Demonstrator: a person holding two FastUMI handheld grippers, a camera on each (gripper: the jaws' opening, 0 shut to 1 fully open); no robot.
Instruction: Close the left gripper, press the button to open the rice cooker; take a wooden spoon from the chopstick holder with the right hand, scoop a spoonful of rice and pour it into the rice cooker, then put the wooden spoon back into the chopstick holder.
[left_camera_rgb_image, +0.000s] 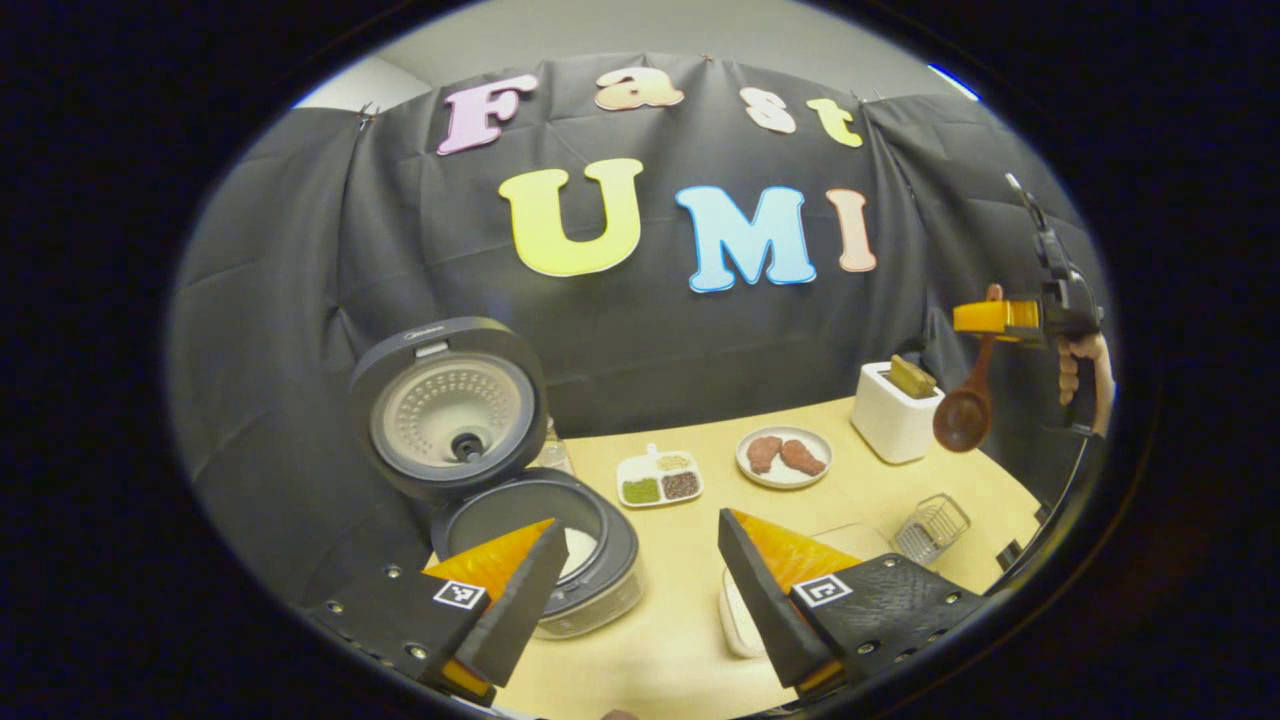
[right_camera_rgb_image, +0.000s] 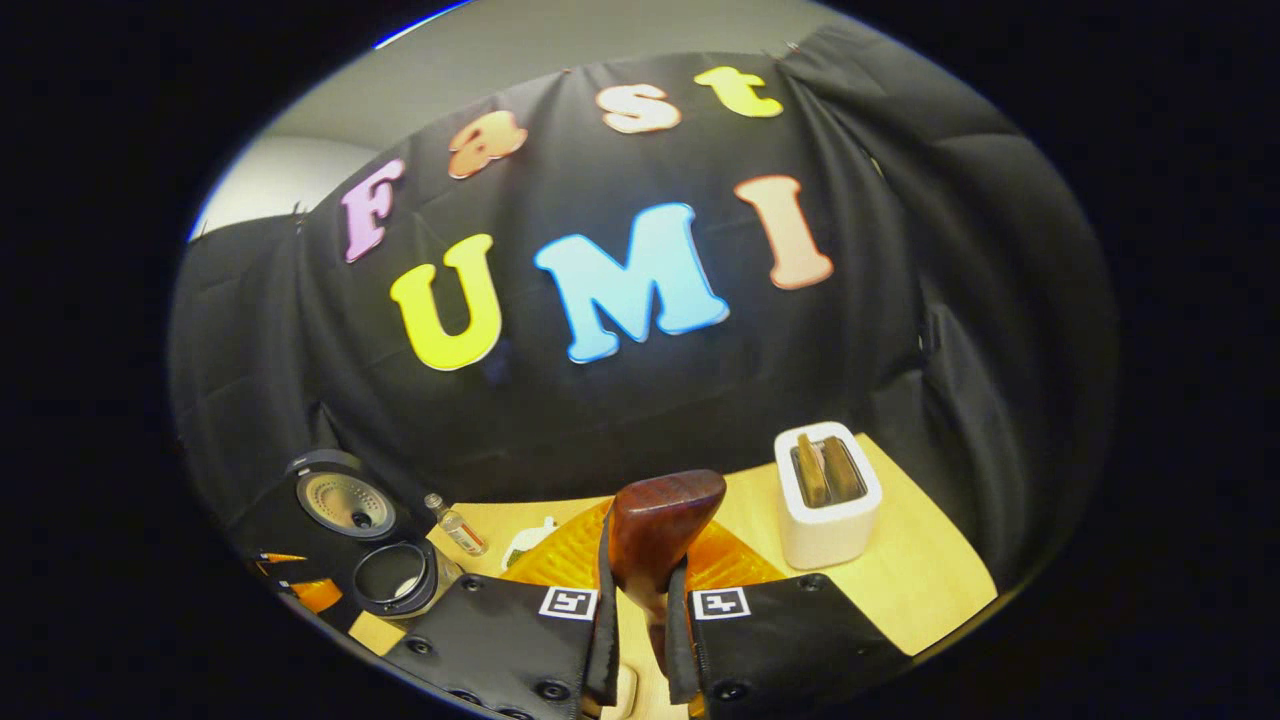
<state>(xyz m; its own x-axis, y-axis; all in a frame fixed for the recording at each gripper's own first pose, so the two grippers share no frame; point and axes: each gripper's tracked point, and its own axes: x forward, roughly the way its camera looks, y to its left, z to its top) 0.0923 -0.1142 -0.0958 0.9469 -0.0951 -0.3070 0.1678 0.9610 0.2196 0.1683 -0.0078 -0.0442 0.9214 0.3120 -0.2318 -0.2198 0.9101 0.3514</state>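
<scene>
Right gripper view | right hand-held gripper (right_camera_rgb_image: 640, 600) clamps wooden spoon (right_camera_rgb_image: 660, 525) | left hand-held gripper (left_camera_rgb_image: 640, 570) spread

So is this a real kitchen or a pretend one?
Probably a pretend kitchen set up in a booth: a pale wooden table stands against a hanging black cloth wall, holding a dark grey rice cooker with its lid open, a white toaster and a round plate of meat.

Black screw-studded gripper (left_camera_rgb_image: 630, 590) bodies, square markers
</scene>
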